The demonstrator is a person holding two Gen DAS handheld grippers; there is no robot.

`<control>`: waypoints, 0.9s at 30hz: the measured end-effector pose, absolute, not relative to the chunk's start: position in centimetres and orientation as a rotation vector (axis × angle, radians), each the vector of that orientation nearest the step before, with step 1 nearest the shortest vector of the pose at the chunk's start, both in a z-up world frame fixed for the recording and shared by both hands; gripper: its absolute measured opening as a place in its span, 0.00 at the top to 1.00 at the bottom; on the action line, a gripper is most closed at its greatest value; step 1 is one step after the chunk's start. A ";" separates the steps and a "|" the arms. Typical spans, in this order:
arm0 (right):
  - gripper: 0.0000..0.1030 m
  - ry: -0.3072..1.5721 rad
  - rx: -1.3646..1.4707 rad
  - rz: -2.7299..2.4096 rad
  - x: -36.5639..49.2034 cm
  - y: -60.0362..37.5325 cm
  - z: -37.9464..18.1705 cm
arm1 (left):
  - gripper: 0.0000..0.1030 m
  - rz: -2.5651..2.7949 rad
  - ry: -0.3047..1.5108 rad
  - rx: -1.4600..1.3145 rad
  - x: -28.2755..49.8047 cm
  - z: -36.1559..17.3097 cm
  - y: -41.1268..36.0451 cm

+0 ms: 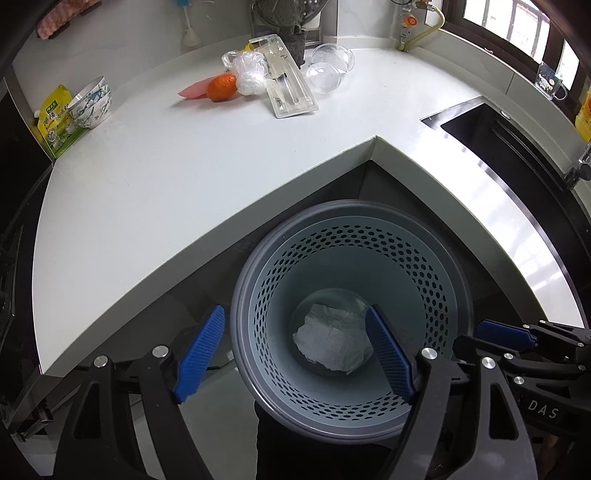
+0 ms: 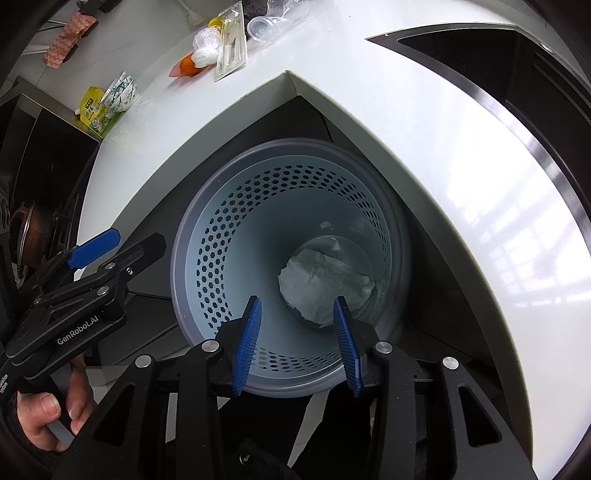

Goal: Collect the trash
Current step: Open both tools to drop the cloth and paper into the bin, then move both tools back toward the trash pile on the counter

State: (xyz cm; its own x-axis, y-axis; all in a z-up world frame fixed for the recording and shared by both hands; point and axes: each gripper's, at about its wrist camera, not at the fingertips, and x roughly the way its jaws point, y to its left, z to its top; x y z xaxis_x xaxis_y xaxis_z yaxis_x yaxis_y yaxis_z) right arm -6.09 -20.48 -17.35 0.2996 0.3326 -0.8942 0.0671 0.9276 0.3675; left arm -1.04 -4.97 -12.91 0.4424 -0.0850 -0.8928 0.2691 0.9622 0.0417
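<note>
A grey-blue perforated bin (image 1: 258,295) (image 2: 207,221) stands on the floor in the inner corner of the white counter (image 1: 147,192). A crumpled white paper (image 1: 332,341) (image 2: 321,280) lies at its bottom, on what looks like a clear plastic lid. My left gripper (image 1: 295,354) is open and empty above the bin's near rim. My right gripper (image 2: 297,343) is open and empty over the bin. On the counter's far side lie crumpled plastic bags (image 1: 249,72), a clear blister pack (image 1: 288,85), clear cups (image 1: 328,70), an orange (image 1: 221,87) and a pink piece (image 1: 194,89).
A patterned bowl (image 1: 92,103) and a yellow-green packet (image 1: 55,122) sit at the counter's left end. A dark sink (image 1: 509,144) is set into the right. A dark pot with a strainer (image 1: 291,29) stands at the back wall.
</note>
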 end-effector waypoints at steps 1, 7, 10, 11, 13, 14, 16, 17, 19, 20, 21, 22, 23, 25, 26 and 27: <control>0.62 1.260 0.367 0.185 -6.2 -20.5 -17.2 | 0.23 -0.215 1.088 0.189 -1.1 -12.7 -5.0; 0.60 1.231 0.361 0.196 -6.6 -21.1 -15.8 | 0.20 -0.198 1.052 0.180 -1.3 -10.8 -5.0; 0.60 1.221 0.357 0.204 -6.6 -21.3 -15.2 | 0.19 -0.193 1.037 0.178 -1.4 -10.1 -5.0; 0.60 1.219 0.354 0.207 -6.8 -21.4 -15.1 | 0.19 -0.191 1.033 0.179 -1.4 -9.9 -5.1; 0.59 1.215 0.349 0.210 -6.8 -21.5 -14.8 | 0.19 -0.190 1.022 0.178 -1.5 -9.4 -5.1; 0.59 1.216 0.346 0.211 -6.9 -21.6 -14.6 | 0.19 -0.192 1.015 0.174 -1.7 -9.1 -5.1; 0.58 1.215 0.338 0.213 -6.9 -21.6 -14.3 | 0.17 -0.192 1.009 0.165 -1.8 -8.8 -5.2; 0.58 1.212 0.335 0.214 -6.9 -21.6 -14.1 | 0.17 -0.193 1.009 0.161 -1.9 -8.7 -5.2; 0.57 1.206 0.331 0.214 -6.9 -21.6 -13.8 | 0.17 -0.195 1.007 0.154 -2.0 -8.3 -5.2; 0.56 1.199 0.330 0.214 -6.9 -21.7 -13.6 | 0.17 -0.196 1.004 0.151 -2.0 -8.1 -5.2; 0.55 1.192 0.331 0.212 -7.0 -21.8 -13.4 | 0.17 -0.197 1.003 0.148 -2.0 -8.0 -5.1; 0.55 1.186 0.335 0.211 -6.9 -21.9 -13.2 | 0.17 -0.196 1.004 0.148 -2.0 -7.8 -5.2; 0.55 1.181 0.340 0.211 -6.9 -21.9 -13.1 | 0.17 -0.195 1.004 0.148 -2.0 -7.7 -5.1; 0.55 1.172 0.345 0.211 -6.9 -22.1 -12.7 | 0.17 -0.191 1.002 0.151 -1.8 -7.4 -5.2; 0.54 1.165 0.347 0.211 -6.8 -22.1 -12.5 | 0.17 -0.189 0.999 0.152 -1.8 -7.2 -5.2; 0.52 1.159 0.348 0.211 -6.8 -22.2 -12.3 | 0.17 -0.189 0.996 0.152 -1.7 -7.0 -5.3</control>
